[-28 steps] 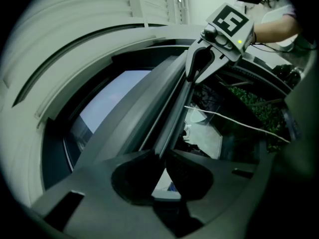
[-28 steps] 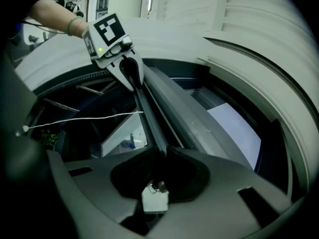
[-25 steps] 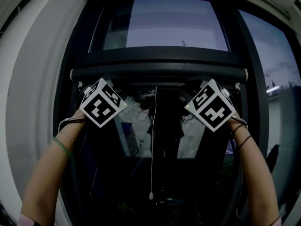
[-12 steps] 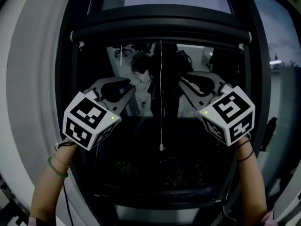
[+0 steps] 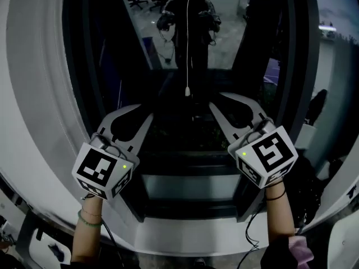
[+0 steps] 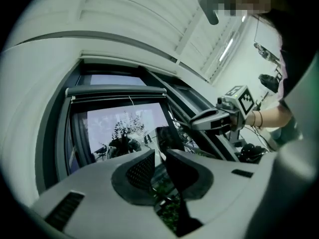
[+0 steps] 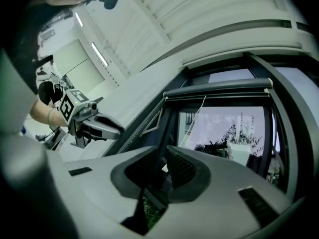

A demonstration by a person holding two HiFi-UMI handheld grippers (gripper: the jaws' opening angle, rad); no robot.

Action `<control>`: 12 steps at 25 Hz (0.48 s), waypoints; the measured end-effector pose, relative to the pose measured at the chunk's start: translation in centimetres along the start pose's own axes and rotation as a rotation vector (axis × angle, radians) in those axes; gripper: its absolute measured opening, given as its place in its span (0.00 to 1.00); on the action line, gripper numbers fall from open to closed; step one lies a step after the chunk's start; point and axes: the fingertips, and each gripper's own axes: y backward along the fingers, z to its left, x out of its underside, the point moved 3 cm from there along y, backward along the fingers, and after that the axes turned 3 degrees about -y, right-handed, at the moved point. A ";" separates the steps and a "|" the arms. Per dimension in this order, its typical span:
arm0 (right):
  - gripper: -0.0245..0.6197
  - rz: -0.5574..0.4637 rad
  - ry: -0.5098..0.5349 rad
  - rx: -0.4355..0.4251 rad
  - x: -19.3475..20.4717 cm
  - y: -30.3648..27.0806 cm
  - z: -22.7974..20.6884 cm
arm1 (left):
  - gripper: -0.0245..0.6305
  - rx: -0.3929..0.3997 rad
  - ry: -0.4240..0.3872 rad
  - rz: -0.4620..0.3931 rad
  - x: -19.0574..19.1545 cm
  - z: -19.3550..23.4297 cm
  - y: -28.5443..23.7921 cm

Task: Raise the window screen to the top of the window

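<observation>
Left tool [image 5: 134, 114], grey plastic, two-jaw: held upright and leaning inward, jaws parted by a narrow gap, nothing between them [image 6: 159, 156]. Black-and-white marker cube [image 5: 104, 170] at its base. Left forearm [image 5: 88, 237] bare and rising from below, with a green band [image 5: 90, 220] at the wrist.

Right tool [image 5: 233, 102], same make: mirrors the left at about the same height, jaws likewise narrowly parted and empty [image 7: 162, 156]. Second marker cube [image 5: 268, 154] at its base. Right forearm [image 5: 279, 217] bare, with a dark band [image 5: 275, 195] at the wrist.
</observation>
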 end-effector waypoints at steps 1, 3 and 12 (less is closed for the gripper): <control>0.12 0.015 -0.038 0.009 1.1 1.5 1.5 | 0.12 0.002 0.028 0.017 1.4 -1.4 1.3; 0.12 0.049 -0.108 0.023 3.3 4.3 4.5 | 0.12 0.011 0.084 0.059 4.1 -4.2 3.7; 0.11 0.224 -0.292 0.077 10.1 14.8 15.8 | 0.12 0.096 0.306 0.209 11.2 -17.9 11.1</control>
